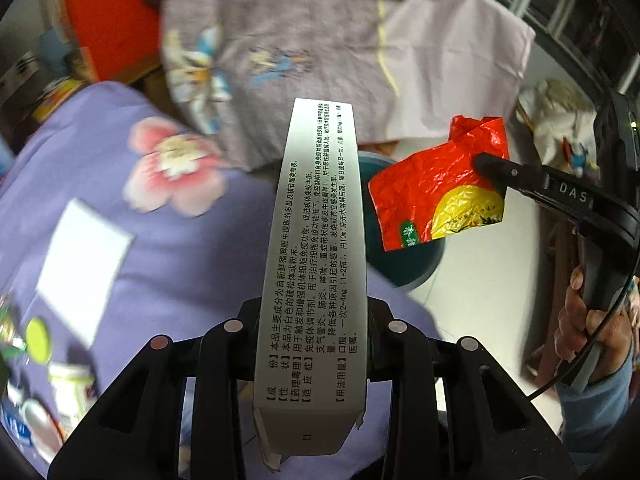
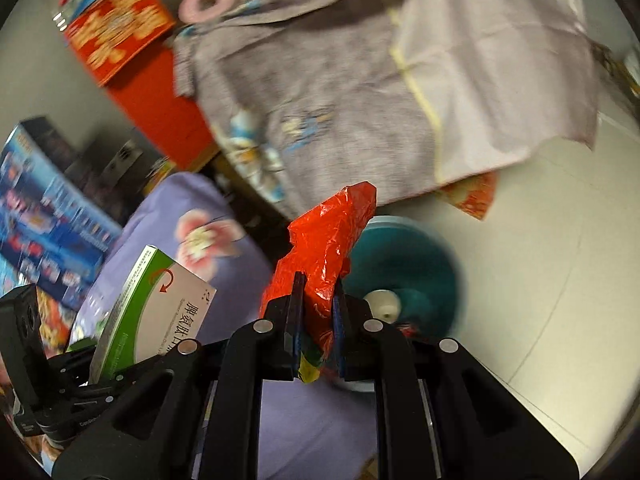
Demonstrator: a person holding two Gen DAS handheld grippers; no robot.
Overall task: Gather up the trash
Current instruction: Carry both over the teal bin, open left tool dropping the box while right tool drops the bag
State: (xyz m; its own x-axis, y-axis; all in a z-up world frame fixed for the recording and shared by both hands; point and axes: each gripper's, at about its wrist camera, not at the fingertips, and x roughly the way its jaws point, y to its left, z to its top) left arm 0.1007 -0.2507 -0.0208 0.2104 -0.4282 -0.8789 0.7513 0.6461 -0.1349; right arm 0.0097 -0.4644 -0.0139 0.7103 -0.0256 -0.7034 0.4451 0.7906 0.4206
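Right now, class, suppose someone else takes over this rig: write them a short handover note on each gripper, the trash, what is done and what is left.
Left gripper: shut on the long white printed cardboard medicine box.
Right gripper: shut on the crumpled red and yellow plastic wrapper.
Both pieces are held in the air near the round teal bin on the pale floor.
Done: two pieces picked up.
Left: drop both in the bin; small litter seems to remain on the purple flowered cloth.

A crumpled red wrapper (image 2: 324,248) is clamped in the right gripper (image 2: 316,312) above the teal bin (image 2: 420,276).
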